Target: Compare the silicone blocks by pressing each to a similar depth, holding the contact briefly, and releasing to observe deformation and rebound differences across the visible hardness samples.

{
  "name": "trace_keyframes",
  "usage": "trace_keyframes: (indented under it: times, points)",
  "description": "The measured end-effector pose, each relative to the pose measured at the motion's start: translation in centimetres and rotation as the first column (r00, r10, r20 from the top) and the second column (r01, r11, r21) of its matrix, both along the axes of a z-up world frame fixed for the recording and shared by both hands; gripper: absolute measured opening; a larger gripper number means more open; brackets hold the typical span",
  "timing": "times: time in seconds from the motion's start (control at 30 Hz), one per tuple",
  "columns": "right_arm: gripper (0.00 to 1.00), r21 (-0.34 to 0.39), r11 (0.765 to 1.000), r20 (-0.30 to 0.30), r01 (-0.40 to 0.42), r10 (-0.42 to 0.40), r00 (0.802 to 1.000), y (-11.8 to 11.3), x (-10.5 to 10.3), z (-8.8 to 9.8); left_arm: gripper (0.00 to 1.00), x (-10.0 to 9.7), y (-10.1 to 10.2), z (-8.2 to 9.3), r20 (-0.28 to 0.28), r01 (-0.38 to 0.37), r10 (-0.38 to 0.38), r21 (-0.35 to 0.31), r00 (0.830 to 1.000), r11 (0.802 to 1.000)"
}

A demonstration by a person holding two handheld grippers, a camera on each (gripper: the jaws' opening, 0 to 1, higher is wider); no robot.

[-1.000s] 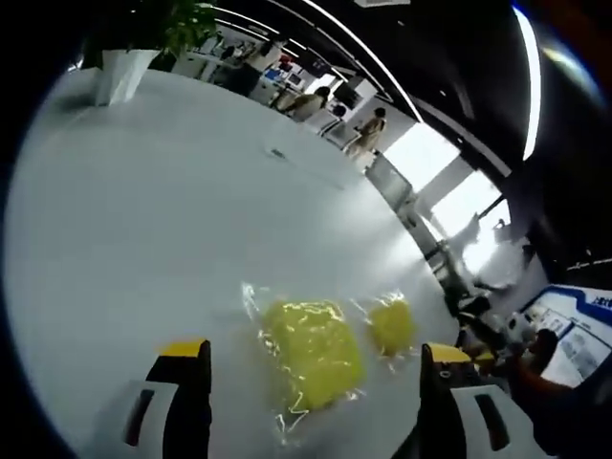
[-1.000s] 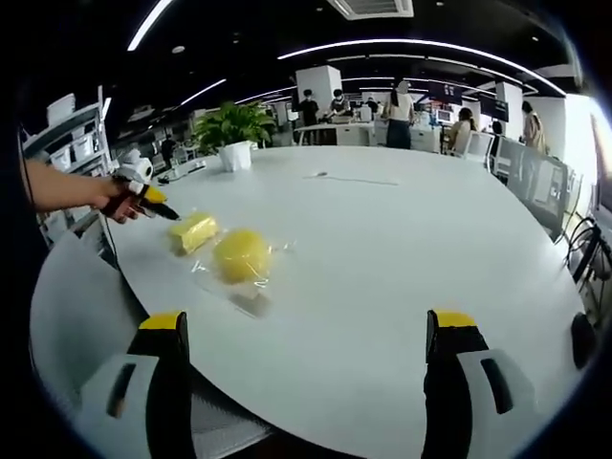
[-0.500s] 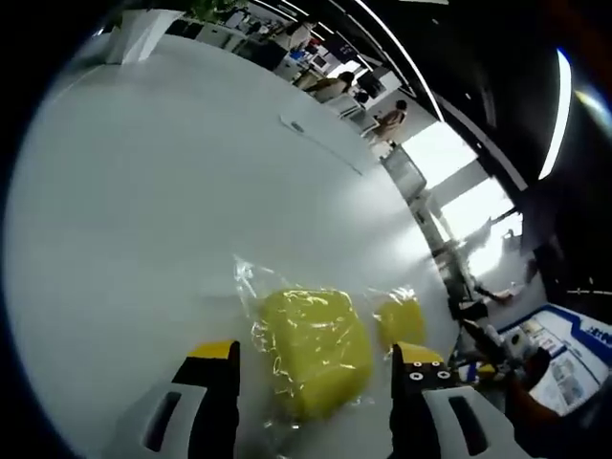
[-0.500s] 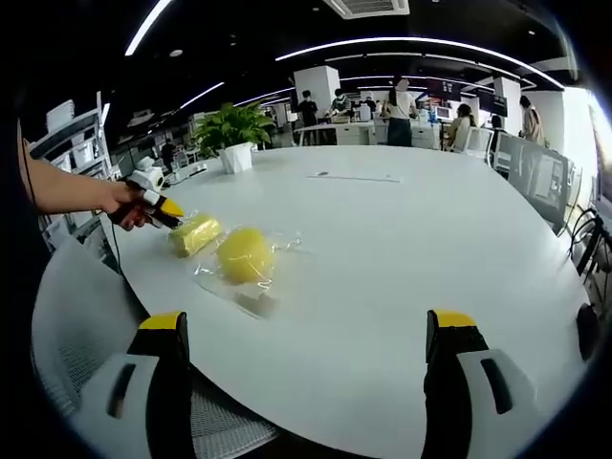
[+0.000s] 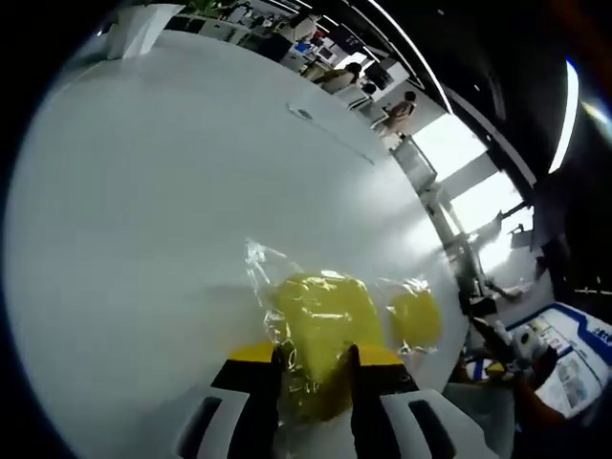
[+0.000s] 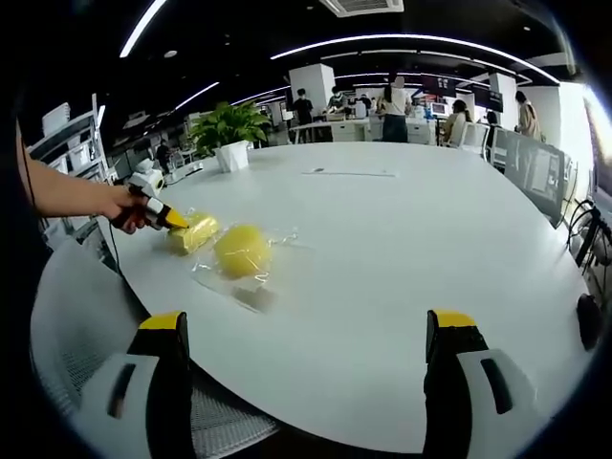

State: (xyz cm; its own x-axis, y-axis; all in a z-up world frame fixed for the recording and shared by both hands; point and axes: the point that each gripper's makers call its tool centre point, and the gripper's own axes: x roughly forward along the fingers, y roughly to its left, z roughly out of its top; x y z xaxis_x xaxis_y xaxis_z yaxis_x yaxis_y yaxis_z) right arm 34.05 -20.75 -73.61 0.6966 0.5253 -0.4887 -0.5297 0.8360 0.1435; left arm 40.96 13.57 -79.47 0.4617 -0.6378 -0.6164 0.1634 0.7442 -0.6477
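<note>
Two yellow silicone blocks in clear wrap are seen near the white table (image 6: 402, 258) edge; the nearer block (image 5: 320, 335) is pinched by the left gripper (image 5: 314, 368), beside the rounder block (image 5: 414, 316); right gripper (image 6: 306, 359) gapes wide

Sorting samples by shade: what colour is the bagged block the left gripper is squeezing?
Yellow. The silicone block shows best in the left gripper view.

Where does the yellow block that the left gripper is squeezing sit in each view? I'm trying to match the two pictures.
Left gripper view: bagged yellow block low centre, between that gripper's jaws.
Right gripper view: the same block at left, by the left gripper.
Shared landmark: the other bagged block beside it.
</note>
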Motion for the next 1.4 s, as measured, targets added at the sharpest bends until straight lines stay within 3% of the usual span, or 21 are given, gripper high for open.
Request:
trace_keyframes:
  times: [0.2, 0.3, 0.43, 0.63, 0.8, 0.9, 0.93, 1.1, 1.17, 1.27, 1.33, 1.4]
  points:
    - [0.96, 0.005, 1.0, -0.009, 0.006, -0.006, 1.0, -0.05, -0.15, -0.2, 0.13, 0.03, 0.35, 0.02, 0.004, 0.006, -0.006, -0.004, 1.0, 1.0]
    - [0.96, 0.006, 1.0, -0.009, 0.005, -0.005, 1.0, 0.04, -0.1, -0.16, 0.07, -0.18, 0.25, 0.03, 0.025, 0.044, -0.045, 0.01, 0.999, 0.999]
    - [0.96, -0.013, 1.0, 0.001, -0.007, 0.007, 1.0, 0.2, -0.09, 0.05, 0.02, -0.31, 0.39, 0.03, 0.002, 0.037, -0.037, -0.023, 0.999, 0.999]
    - [0.96, -0.011, 1.0, 0.003, -0.001, 0.001, 1.0, -0.09, -0.09, 0.24, 0.02, -0.34, 0.56, 0.01, -0.015, 0.006, -0.007, -0.052, 1.0, 0.999]
    - [0.96, -0.014, 1.0, -0.002, 0.001, -0.001, 1.0, -0.21, -0.35, 0.14, 0.03, -0.19, 0.58, -0.12, -0.075, -0.04, 0.035, -0.06, 0.997, 0.997]
    - [0.96, -0.006, 1.0, -0.001, 0.008, -0.008, 1.0, -0.22, -0.35, 0.17, 0.05, -0.13, 0.62, -0.08, -0.039, 0.002, -0.004, -0.071, 0.999, 0.997]
    - [0.96, -0.003, 1.0, 0.001, 0.01, -0.01, 1.0, -0.17, -0.33, 0.23, 0.06, -0.19, 0.7, -0.1, -0.081, -0.03, 0.023, -0.093, 0.996, 0.995]
    - [0.96, 0.002, 1.0, 0.001, 0.009, -0.009, 1.0, -0.1, -0.36, 0.27, 0.08, -0.04, 0.53, -0.14, -0.087, -0.027, 0.021, -0.071, 0.996, 0.997]
    - [0.96, 0.003, 1.0, 0.001, 0.01, -0.01, 1.0, -0.13, -0.35, 0.2, 0.07, -0.16, 0.55, -0.23, -0.109, -0.041, 0.032, -0.09, 0.994, 0.995]
    - [0.96, 0.004, 1.0, -0.002, 0.013, -0.013, 1.0, -0.2, -0.39, 0.15, 0.05, -0.05, 0.91, -0.34, -0.115, -0.079, 0.067, -0.106, 0.991, 0.991]
    - [0.96, 0.008, 1.0, 0.0, 0.017, -0.017, 1.0, -0.31, -0.38, 0.22, 0.03, 0.44, 0.96, -0.14, -0.061, -0.097, 0.09, -0.109, 0.994, 0.989]
    - [0.96, 0.012, 1.0, -0.002, 0.021, -0.021, 1.0, -0.39, -0.4, 0.23, 0.02, 0.15, 0.94, -0.21, -0.069, -0.103, 0.095, -0.117, 0.993, 0.988]
